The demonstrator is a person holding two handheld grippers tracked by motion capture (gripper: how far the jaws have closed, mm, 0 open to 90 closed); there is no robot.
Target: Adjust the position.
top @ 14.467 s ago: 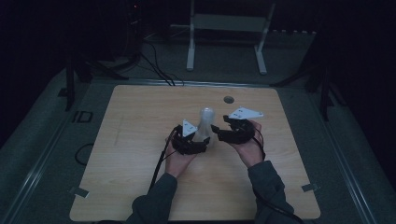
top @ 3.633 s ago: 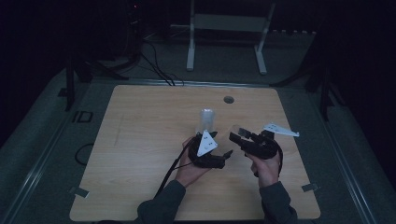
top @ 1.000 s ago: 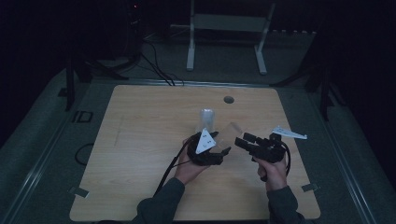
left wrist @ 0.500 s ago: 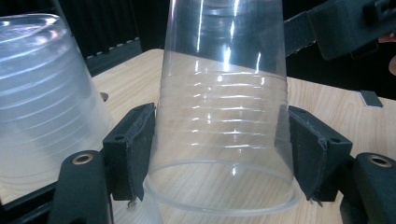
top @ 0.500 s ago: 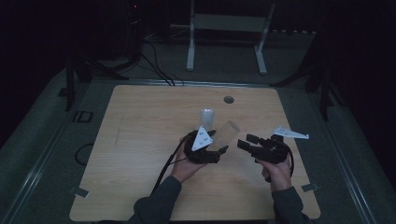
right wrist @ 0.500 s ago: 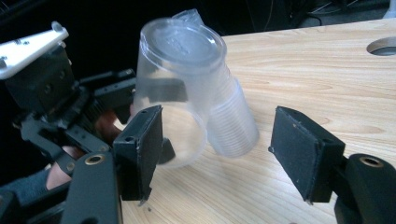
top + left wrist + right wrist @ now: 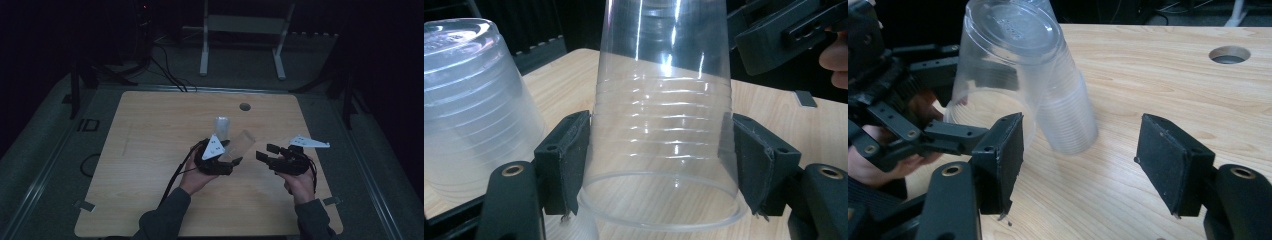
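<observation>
We hold one clear cup in the left gripper, lifted off the cup stack.

Our left gripper's jaws press the cup's ribbed sides near its open rim; the cup tilts over the middle of the table, just beside the upside-down stack, which stands on the wood. Our right gripper hangs with its jaws spread wide, gripping nothing, to the right of the cup and apart from it. A round hole sits near the table's far edge.
</observation>
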